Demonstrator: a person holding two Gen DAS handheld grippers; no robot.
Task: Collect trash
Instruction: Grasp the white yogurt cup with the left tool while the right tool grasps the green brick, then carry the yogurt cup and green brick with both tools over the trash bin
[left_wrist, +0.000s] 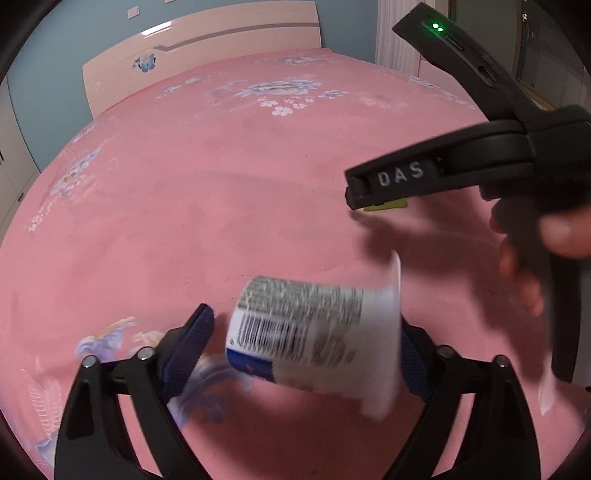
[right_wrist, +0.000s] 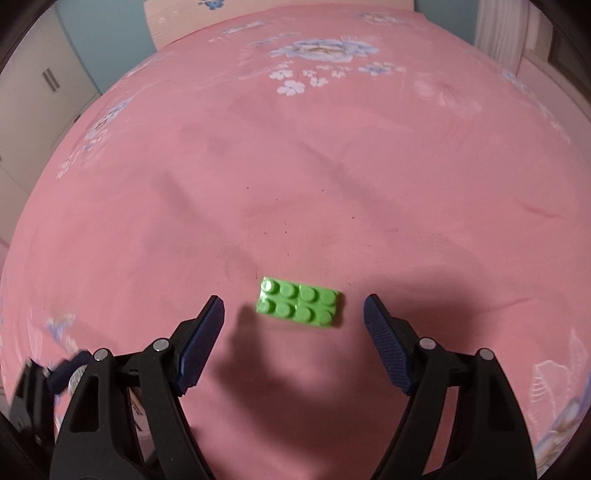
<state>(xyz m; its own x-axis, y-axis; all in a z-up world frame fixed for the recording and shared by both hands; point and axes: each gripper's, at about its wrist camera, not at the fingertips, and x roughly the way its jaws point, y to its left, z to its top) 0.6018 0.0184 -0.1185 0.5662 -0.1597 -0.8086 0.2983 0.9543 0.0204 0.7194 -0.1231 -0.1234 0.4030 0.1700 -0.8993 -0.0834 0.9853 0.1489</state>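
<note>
A white paper cup (left_wrist: 317, 336) with a barcode and a blue band lies on its side between the fingers of my left gripper (left_wrist: 306, 339). The jaws are wide open; the left pad stands clear of the cup, and the right pad sits behind its rim. The cup is blurred. My right gripper (right_wrist: 293, 314) is open, its pads on either side of a green toy brick (right_wrist: 301, 306) that lies flat on the pink bedsheet (right_wrist: 295, 166). In the left wrist view the right gripper (left_wrist: 373, 199) hovers at the right, over a sliver of the green brick (left_wrist: 386, 205).
The pink floral bedsheet (left_wrist: 203, 192) covers the whole bed. A pale headboard (left_wrist: 199, 55) stands at the far end. White wardrobes (right_wrist: 40, 85) stand at the left. The left gripper's edge (right_wrist: 40, 380) shows at the lower left of the right wrist view.
</note>
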